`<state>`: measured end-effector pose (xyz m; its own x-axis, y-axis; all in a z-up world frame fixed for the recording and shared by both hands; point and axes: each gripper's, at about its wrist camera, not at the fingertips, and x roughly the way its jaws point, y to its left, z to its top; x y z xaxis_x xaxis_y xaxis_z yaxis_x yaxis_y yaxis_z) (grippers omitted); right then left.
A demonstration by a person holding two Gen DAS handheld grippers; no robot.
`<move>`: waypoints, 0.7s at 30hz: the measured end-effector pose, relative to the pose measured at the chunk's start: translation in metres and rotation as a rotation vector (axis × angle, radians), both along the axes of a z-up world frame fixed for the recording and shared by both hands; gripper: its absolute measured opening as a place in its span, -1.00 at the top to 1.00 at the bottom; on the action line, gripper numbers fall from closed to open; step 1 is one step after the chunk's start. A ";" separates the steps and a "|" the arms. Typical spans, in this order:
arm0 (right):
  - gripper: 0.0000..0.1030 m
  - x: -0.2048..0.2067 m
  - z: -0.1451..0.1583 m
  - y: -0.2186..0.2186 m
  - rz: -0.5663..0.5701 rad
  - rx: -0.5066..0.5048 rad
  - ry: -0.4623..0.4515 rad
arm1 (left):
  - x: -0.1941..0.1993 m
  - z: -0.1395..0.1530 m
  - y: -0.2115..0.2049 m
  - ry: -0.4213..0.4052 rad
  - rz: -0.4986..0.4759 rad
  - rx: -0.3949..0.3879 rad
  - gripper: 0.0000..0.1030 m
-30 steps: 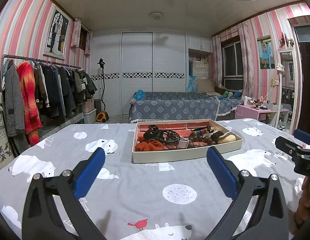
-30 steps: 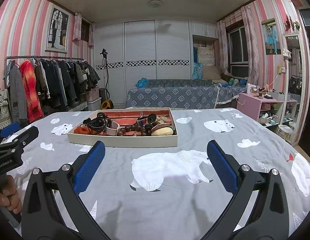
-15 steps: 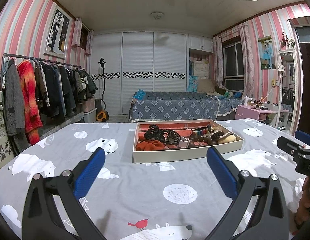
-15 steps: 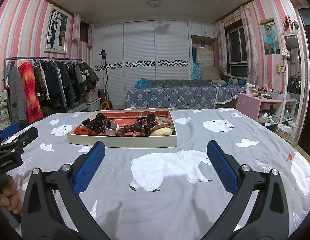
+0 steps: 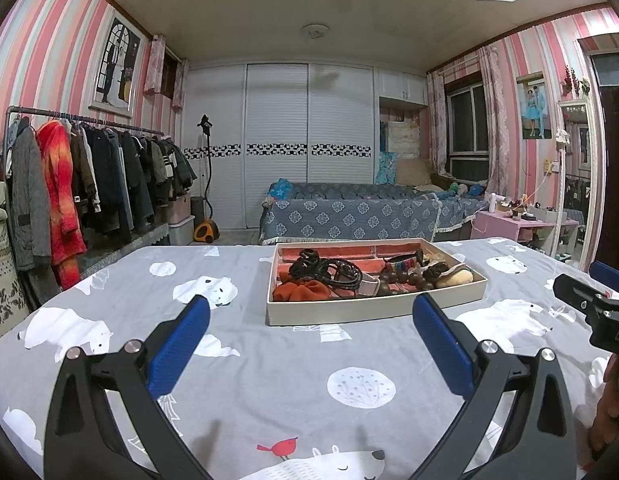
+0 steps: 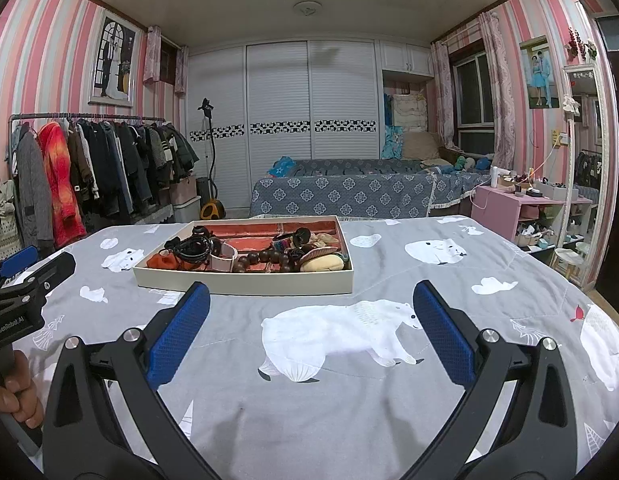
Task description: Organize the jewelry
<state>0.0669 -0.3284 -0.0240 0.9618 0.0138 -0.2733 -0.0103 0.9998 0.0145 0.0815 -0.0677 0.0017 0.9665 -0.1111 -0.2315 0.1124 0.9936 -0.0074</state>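
Observation:
A shallow cream box point(image 5: 373, 309) point(image 6: 245, 282) with a red lining sits on the grey polar-bear cloth. It holds a jumble: black cords point(image 5: 329, 270) point(image 6: 193, 248), an orange scrunchie point(image 5: 309, 291) point(image 6: 162, 260), dark wooden beads point(image 5: 401, 278) point(image 6: 265, 258), a white band point(image 6: 223, 258) and a beige pouch point(image 5: 455, 277) point(image 6: 323, 264). My left gripper point(image 5: 309, 316) is open, short of the box's near wall. My right gripper point(image 6: 311, 304) is open too, near the box's front right corner. Each gripper is empty.
The other gripper, held in a hand, shows at the right edge point(image 5: 589, 300) and at the left edge point(image 6: 25, 280). Behind the table are a clothes rack point(image 5: 81, 184), a bed point(image 5: 361, 212) and a pink side table point(image 6: 521, 208). Bare cloth point(image 6: 429, 252) lies right of the box.
Both views have barely shifted; the box sits in nearly the same place. Both grippers stay open and empty.

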 end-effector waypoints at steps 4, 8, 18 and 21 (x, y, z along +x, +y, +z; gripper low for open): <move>-0.92 0.000 0.000 0.000 -0.001 -0.002 0.002 | 0.000 0.000 -0.001 0.004 0.003 0.000 -0.92; -0.92 0.000 0.000 0.000 -0.001 0.000 0.001 | 0.000 0.000 -0.001 0.005 0.003 0.000 -0.92; -0.92 0.000 0.000 0.000 0.000 -0.005 0.005 | 0.000 0.000 -0.001 0.008 0.006 -0.001 -0.92; -0.92 0.000 0.000 0.000 0.000 -0.005 0.005 | 0.000 -0.001 0.000 0.009 0.007 -0.001 -0.92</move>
<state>0.0671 -0.3285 -0.0242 0.9605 0.0129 -0.2780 -0.0106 0.9999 0.0097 0.0813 -0.0673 0.0011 0.9652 -0.1046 -0.2399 0.1055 0.9944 -0.0092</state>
